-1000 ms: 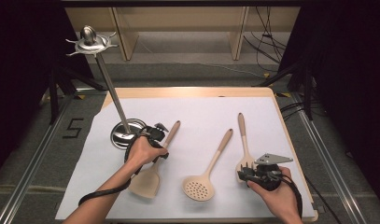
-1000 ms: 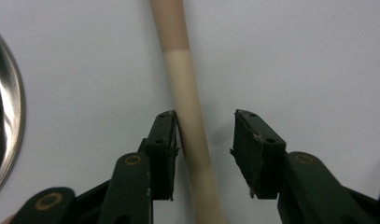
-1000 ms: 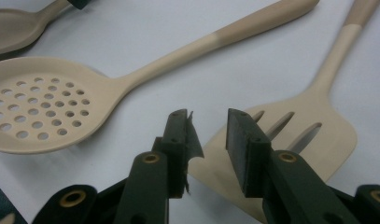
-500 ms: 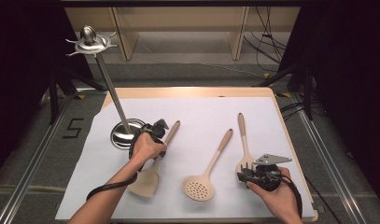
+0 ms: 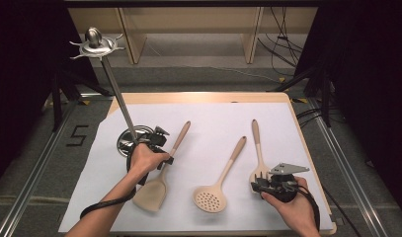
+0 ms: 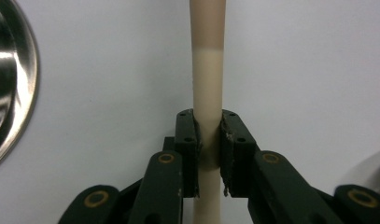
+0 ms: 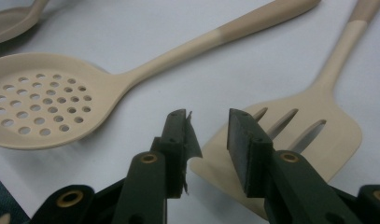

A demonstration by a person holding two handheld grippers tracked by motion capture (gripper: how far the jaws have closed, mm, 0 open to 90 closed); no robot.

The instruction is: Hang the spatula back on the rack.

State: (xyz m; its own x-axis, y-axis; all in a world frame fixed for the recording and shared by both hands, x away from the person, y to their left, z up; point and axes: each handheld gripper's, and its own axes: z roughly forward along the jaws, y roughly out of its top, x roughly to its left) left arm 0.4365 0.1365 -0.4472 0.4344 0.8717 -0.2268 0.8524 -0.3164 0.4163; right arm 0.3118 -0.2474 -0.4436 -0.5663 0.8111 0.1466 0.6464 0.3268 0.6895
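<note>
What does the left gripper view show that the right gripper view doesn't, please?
Left gripper view: the left claw, whose jaws have just been closing, clamped on the turner's handle, with the stand's shiny base at the left edge.

Right gripper view: the right claw open and holding nothing, above the slotted turner, with the skimmer beside it.

Both: a pair of black jaws rising from the bottom, beige utensils with darker handle ends, and the white sheet under them.
</note>
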